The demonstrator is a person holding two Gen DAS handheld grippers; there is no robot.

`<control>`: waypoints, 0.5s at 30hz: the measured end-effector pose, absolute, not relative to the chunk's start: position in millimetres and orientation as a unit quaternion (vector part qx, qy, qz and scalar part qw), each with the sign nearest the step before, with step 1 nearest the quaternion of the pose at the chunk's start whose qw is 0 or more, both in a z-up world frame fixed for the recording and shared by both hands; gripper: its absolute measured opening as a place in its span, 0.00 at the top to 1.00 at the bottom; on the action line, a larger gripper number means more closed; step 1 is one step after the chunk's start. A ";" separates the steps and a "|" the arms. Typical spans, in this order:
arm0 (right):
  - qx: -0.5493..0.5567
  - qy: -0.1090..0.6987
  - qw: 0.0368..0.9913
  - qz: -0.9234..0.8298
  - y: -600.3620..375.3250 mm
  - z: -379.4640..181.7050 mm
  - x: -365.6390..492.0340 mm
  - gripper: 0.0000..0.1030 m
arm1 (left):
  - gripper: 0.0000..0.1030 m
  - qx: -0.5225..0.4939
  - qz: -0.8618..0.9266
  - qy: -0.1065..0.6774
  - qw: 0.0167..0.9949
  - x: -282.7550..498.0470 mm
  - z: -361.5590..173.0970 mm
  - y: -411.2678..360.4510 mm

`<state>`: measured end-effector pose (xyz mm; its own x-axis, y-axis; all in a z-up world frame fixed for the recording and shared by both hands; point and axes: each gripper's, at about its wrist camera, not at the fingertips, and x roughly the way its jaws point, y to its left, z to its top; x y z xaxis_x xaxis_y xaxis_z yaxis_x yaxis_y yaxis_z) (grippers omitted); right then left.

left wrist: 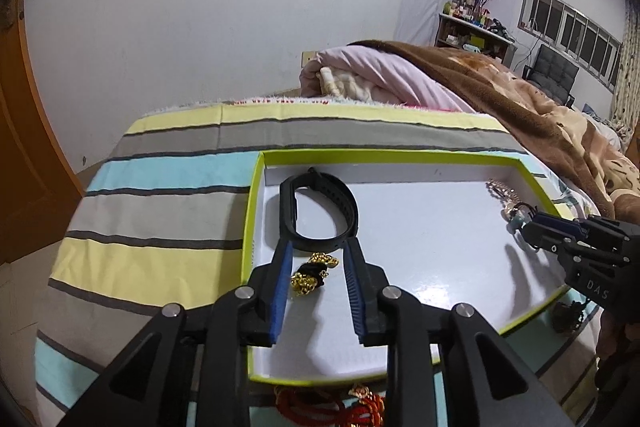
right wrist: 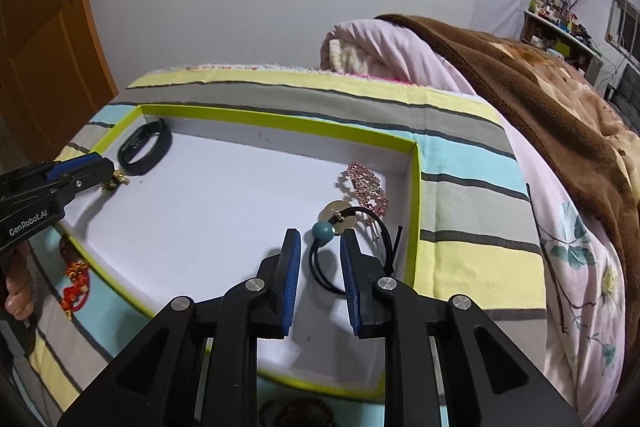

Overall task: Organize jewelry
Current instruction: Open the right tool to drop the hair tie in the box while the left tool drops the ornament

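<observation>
Inside the tray (right wrist: 414,195), our left gripper (left wrist: 318,247) gaped around a gold charm (left wrist: 312,273), our right gripper (right wrist: 318,241) half-open astride a hair tie (right wrist: 320,263), neither gripped.

Left hand-held gripper (left wrist: 318,247): matte black angular frame, two fingers (left wrist: 280,291) lined with ribbed blue pads, round silver screw heads at the pivots. Right hand-held gripper (right wrist: 320,239): identical build. White lettering "GenRobot.AI" and "DAS" on side housings.
</observation>
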<state>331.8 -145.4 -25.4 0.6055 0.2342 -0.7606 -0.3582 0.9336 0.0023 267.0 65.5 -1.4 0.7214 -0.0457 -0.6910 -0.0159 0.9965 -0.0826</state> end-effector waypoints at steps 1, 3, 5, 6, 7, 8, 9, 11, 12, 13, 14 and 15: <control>-0.075 0.410 0.894 0.167 -145.2 -23.4 329.2 0.79 | 0.73 -0.040 -0.008 0.371 0.928 264.1 0.8 64.9; -0.073 0.403 0.896 0.170 -145.6 -18.0 320.9 0.79 | 0.73 -0.037 -0.008 0.367 0.929 257.5 5.8 64.1; -0.072 0.397 0.899 0.171 -146.6 -12.0 313.7 0.79 | 0.73 -0.035 -0.008 0.362 0.931 249.2 12.8 62.8; -0.070 0.392 0.901 0.173 -147.7 -7.3 307.5 0.79 | 0.73 -0.034 -0.008 0.359 0.933 245.2 16.1 61.9; -0.068 0.389 0.902 0.174 -148.8 -3.7 303.1 0.79 | 0.73 -0.033 -0.008 0.356 0.934 240.3 20.0 61.3; -0.065 0.385 0.904 0.175 -150.1 0.1 298.0 0.79 | 0.73 -0.032 -0.008 0.351 0.936 234.7 24.3 60.5; -0.063 0.381 0.906 0.175 -151.8 4.4 292.7 0.79 | 0.73 -0.032 -0.008 0.348 0.937 229.6 28.0 59.6; -0.059 0.371 0.910 0.175 -156.5 13.7 279.7 0.79 | 0.73 -0.034 -0.010 0.341 0.939 217.3 35.5 57.9; -0.056 0.366 0.912 0.176 -159.0 19.4 270.8 0.79 | 0.73 -0.035 -0.011 0.338 0.940 211.8 38.6 57.6; -0.054 0.362 0.914 0.176 -160.6 23.2 264.4 0.78 | 0.73 -0.036 -0.011 0.335 0.941 204.6 41.9 55.8; -0.053 0.358 0.915 0.176 -162.4 27.0 257.6 0.78 | 0.73 -0.036 -0.013 0.331 0.943 198.4 44.8 53.9; -0.051 0.354 0.917 0.176 -163.6 30.6 250.6 0.78 | 0.73 -0.035 -0.014 0.327 0.944 191.0 47.7 51.5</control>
<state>250.6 -163.6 30.6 0.6872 0.2864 -0.6677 -0.3592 0.9328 0.0303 191.0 51.5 47.7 0.7854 -0.0500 -0.6170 0.0036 0.9971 -0.0762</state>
